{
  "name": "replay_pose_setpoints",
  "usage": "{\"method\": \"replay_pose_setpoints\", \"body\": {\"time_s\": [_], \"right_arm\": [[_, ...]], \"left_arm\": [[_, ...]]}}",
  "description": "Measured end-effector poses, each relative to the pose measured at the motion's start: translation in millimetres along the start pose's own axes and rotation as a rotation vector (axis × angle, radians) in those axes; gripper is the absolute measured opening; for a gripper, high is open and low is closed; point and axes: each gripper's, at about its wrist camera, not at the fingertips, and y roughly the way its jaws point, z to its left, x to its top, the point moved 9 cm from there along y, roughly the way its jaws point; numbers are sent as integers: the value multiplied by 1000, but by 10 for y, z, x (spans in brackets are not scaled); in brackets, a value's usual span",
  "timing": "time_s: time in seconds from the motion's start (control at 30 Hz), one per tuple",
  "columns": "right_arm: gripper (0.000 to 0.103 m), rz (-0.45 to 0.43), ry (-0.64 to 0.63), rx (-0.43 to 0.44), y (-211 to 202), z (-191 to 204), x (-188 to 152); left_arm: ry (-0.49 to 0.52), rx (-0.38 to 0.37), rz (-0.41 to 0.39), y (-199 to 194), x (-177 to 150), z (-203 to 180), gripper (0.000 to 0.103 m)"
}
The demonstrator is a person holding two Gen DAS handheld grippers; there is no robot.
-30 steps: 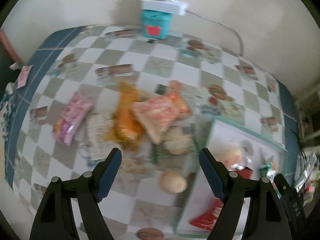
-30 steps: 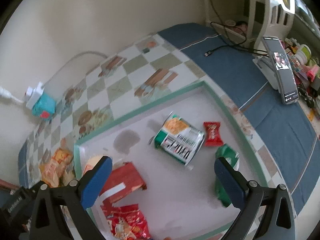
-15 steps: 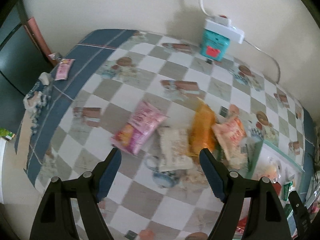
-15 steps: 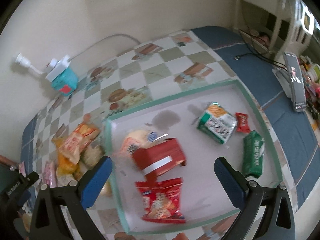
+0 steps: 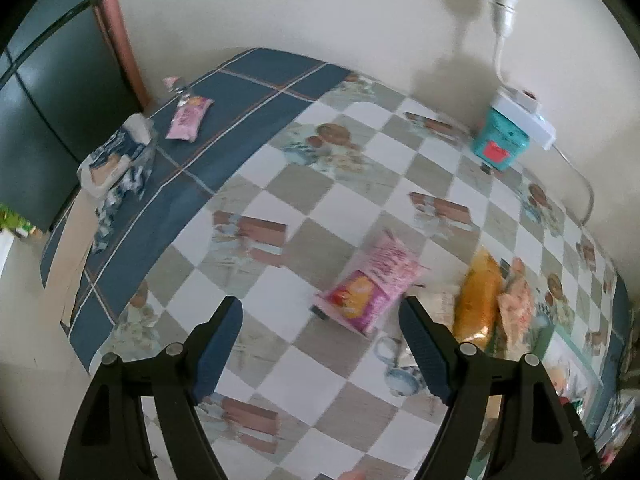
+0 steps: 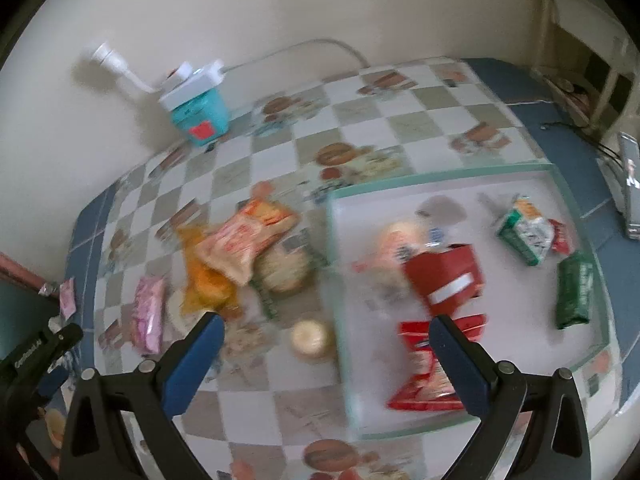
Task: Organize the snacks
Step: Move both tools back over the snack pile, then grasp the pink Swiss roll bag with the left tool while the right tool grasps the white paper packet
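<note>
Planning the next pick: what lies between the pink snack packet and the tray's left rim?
In the right wrist view, between the pink snack packet and the tray lies a heap: an orange bag, an orange-red packet and a round cake.

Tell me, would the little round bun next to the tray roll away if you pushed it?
The round bun looks flattish, so it would probably slide or wobble rather than roll far. It looks soft and wrapped, so a squeeze might squash it. The tray rim beside it would likely stop it that way.

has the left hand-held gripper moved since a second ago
Yes. The left hand-held gripper has swung left across the table: the tray it hung beside now sits at the right edge, and the pink packet lies near its right finger.
</note>
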Motion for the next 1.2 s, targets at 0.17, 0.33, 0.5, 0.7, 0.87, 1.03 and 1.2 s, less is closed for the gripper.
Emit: {"method": "replay_pose_setpoints", "body": {"time_s": [0.17,0.33,0.5,0.7,0.87,1.03,1.2], "right_arm": [[103,33,-53,25,107,308,-115],[103,67,-86,39,263,540,-203],[103,129,-125,71,492,751,-325],[103,167,-157,90,735,952,-399],[103,171,-183,87,892,1064,-389],[103,171,-224,83,1024,1191,-392],[103,175,-262,70,1130,1284,-418]], "left_arm": [[-40,7,18,84,43,249,81],[-63,9,43,199,65,380,81],[-48,-3,98,418,40,338,81],[-17,-52,147,632,58,171,81],[-3,-82,159,773,145,54,81],[65,-132,180,938,152,-161,81],[145,-169,191,1038,101,-380,81]]}}
